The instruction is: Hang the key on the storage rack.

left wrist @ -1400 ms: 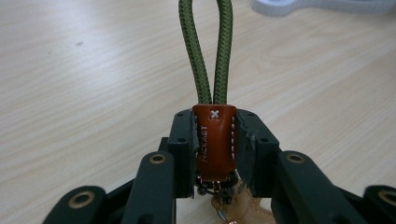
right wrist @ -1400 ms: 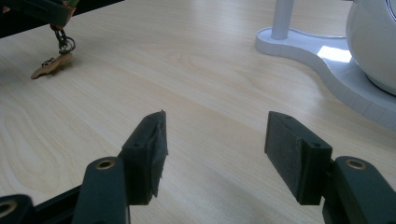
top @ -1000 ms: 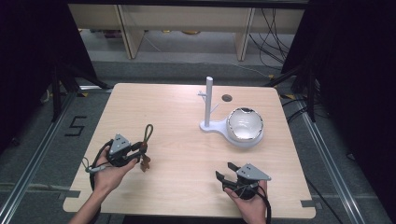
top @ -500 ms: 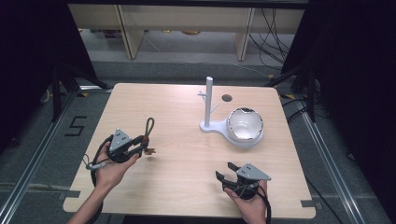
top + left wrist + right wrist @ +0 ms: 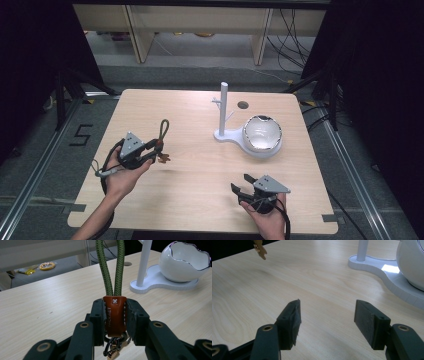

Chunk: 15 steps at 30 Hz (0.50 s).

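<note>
Up front, the left gripper [image 5: 115, 315] is clamped on the brown leather tab [image 5: 115, 315] of a keychain strap, its two black jaws pressing the tab from either side; the green cord loop [image 5: 110, 267] rises upright from the tab, and a dark metal clasp [image 5: 112, 347] hangs below it. From the high view, the left gripper [image 5: 152, 150] sits over the left part of the wooden table [image 5: 200, 200], with the cord loop [image 5: 163, 129] standing above it. Compared with a second ago, this gripper and its strap have shifted a little farther from the table's near edge and toward the middle. The right gripper [image 5: 327, 322] has its jaws spread wide with nothing between them, just above the bare wood; in the high view the right gripper [image 5: 240, 186] stays at the near right of the table, where it was before. Beyond both, a white stand [image 5: 223, 112] with an upright post and small pegs shares its base with a white egg-shaped bowl [image 5: 262, 136], unmoved.
</note>
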### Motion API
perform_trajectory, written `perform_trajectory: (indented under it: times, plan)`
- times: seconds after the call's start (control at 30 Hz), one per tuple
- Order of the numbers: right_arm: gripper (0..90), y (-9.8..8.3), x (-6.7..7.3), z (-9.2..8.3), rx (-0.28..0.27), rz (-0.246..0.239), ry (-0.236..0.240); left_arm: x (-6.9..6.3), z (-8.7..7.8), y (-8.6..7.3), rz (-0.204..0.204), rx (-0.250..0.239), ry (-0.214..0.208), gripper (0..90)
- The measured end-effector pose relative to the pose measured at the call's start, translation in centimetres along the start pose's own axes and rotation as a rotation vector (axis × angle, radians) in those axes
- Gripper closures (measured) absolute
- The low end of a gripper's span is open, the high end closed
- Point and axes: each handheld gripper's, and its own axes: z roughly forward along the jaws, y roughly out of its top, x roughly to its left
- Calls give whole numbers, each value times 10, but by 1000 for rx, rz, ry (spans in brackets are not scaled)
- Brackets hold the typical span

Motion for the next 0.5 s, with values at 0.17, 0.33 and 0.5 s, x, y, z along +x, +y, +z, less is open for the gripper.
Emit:
perform_trajectory:
  times: [0.17, 0.33, 0.5]
  plan:
    - [392, 0, 0, 0, 10, 2, -1, 0, 0, 5, 4, -10, -1, 684]
    - [392, 0, 1, 0, 7, 9, 0, -2, 1, 11, 10, -21, -6, 684]
    - [391, 0, 0, -1, 13, 4, -3, -3, 3, 15, 15, -28, -8, 684]
